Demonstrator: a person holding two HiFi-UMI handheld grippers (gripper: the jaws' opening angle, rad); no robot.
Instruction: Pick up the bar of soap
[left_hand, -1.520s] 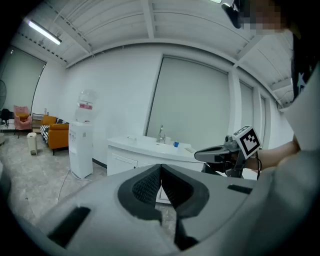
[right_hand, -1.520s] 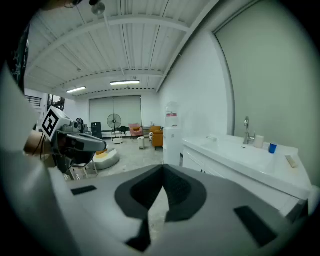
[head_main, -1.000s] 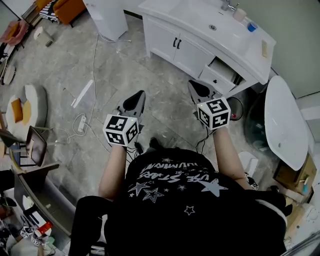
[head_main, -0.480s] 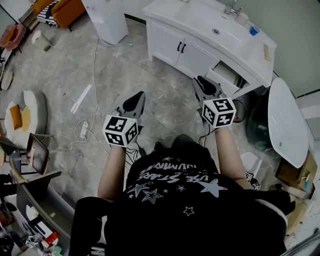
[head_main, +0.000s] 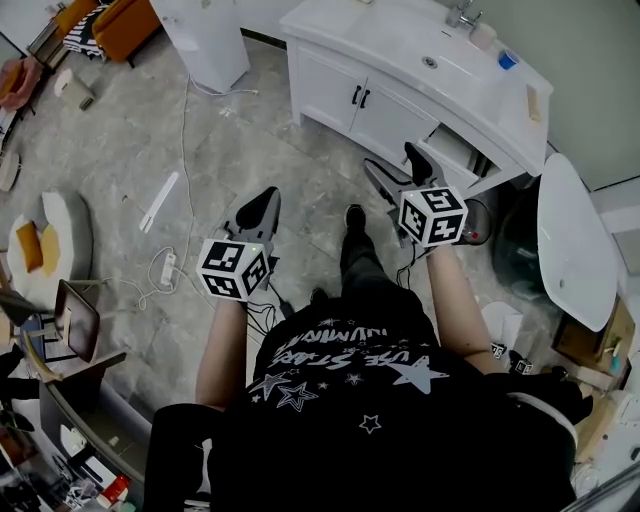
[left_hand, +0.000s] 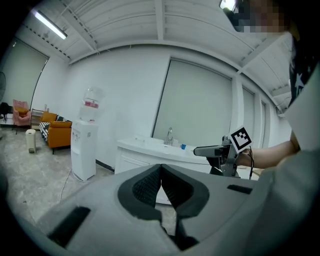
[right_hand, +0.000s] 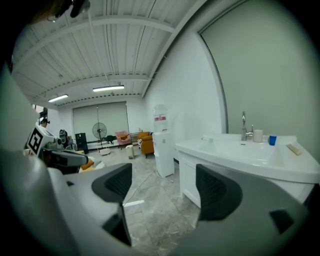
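Opening from a shut pinch a second ago, the right tongs (head_main: 390, 160) now stand wide and are still spreading, with nothing between them. They have edged toward the white vanity desk (head_main: 480, 100), and a shoe (head_main: 353, 215) has stepped forward between the two arms. The left tongs (left_hand: 160, 170) have slipped a little lower and to the left, pressed together and empty. The bar of soap (head_main: 528, 101) lies flat near the desk's right end, past the blue cup (head_main: 507, 60). Its long axis runs across the desk's depth, from wall side to front edge, well apart from both tongs.
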